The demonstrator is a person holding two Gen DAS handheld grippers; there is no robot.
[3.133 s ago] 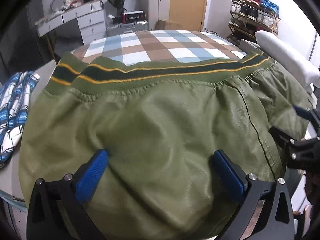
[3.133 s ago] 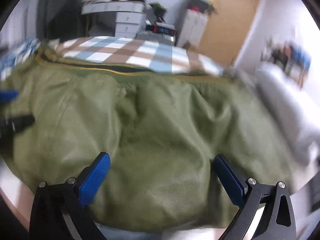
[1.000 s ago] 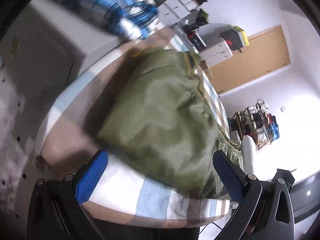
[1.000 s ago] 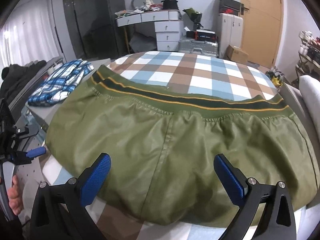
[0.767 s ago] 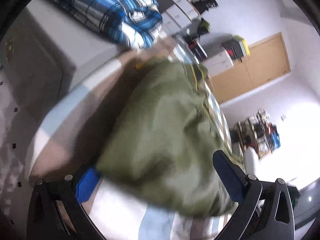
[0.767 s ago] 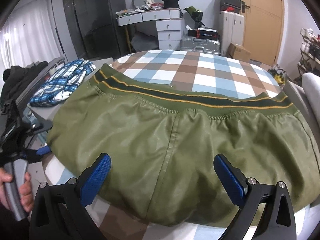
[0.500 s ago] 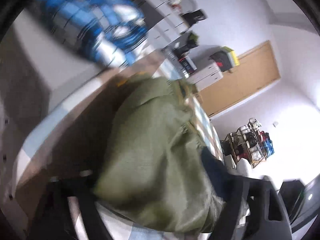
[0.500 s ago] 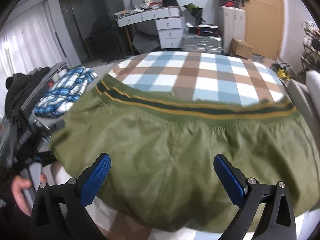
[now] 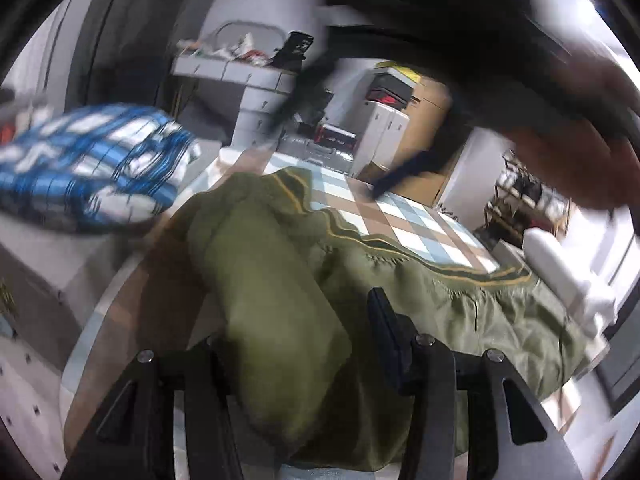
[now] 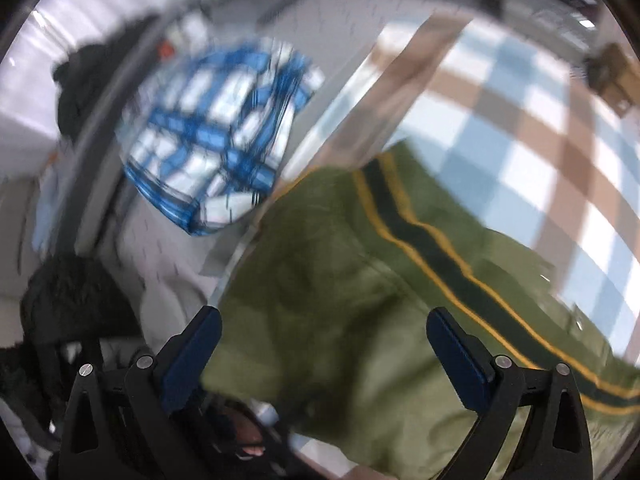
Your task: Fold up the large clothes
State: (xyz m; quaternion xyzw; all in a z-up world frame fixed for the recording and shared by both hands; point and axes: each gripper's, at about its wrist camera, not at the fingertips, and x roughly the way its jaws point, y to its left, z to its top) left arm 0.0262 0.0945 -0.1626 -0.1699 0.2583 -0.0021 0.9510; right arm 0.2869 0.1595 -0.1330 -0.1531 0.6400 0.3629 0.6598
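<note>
Left gripper (image 9: pixel 298 344) first: its jaws have just been closing and are now clenched on a thick bunch of the green jacket (image 9: pixel 280 320), at its left edge, with fabric bulging up between the black fingers. That is the fold grip, by the look of it.

Right gripper (image 10: pixel 320 344) is tipped steeply down over the same corner, jaws spread wide and empty, with the jacket's striped hem band (image 10: pixel 440 256) running past beneath them. Both views are streaked with blur.

The jacket lies spread across the checked bedspread (image 10: pixel 520 128), hem toward the far side. A folded blue plaid shirt (image 9: pixel 88 164) sits on the grey unit just beside the bed's edge.

The risks now: the left bite looks bulky, so it may have caught more than one layer, and lifting would drag the whole jacket rather than turn one flap. With only one corner held, the fold could go skewed. A wide sweep might clip the plaid shirt.
</note>
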